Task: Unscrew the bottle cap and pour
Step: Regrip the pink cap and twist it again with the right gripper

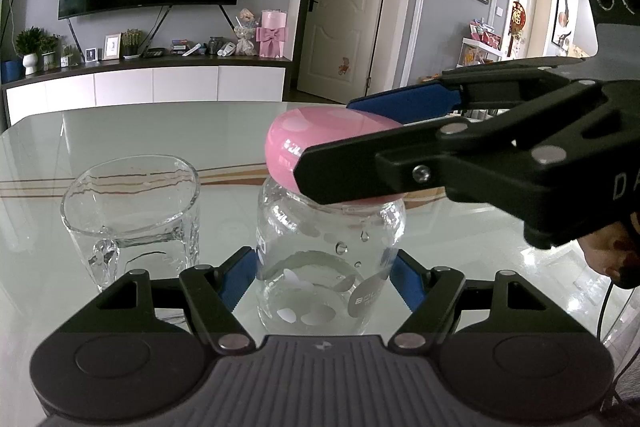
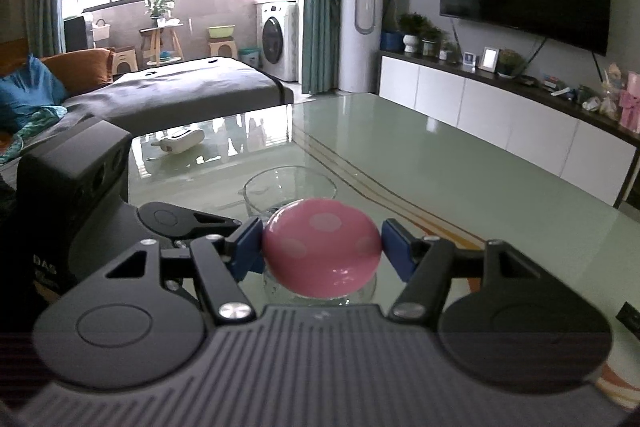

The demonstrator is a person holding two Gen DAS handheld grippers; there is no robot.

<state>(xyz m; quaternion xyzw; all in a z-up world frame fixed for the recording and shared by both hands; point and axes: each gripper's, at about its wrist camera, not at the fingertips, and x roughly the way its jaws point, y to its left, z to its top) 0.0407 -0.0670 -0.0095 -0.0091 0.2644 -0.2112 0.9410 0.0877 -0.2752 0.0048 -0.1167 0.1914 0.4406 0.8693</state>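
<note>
Pink cap (image 2: 321, 247) pinched in my right gripper (image 2: 322, 249), seemingly seated on the bottle | glass bottle (image 1: 328, 259) clamped low by my left gripper (image 1: 326, 281) | unscrewing under way | pour pending, empty glass (image 1: 132, 211) left of bottle.

Clear glass bottle (image 1: 328, 267) stands upright on glossy table, white dot print and lettering on wall, droplets inside. Rounded pink cap (image 1: 320, 143) with pale dots sits on its neck. Empty clear glass (image 1: 132, 211) stands just beside bottle, upright.
</note>
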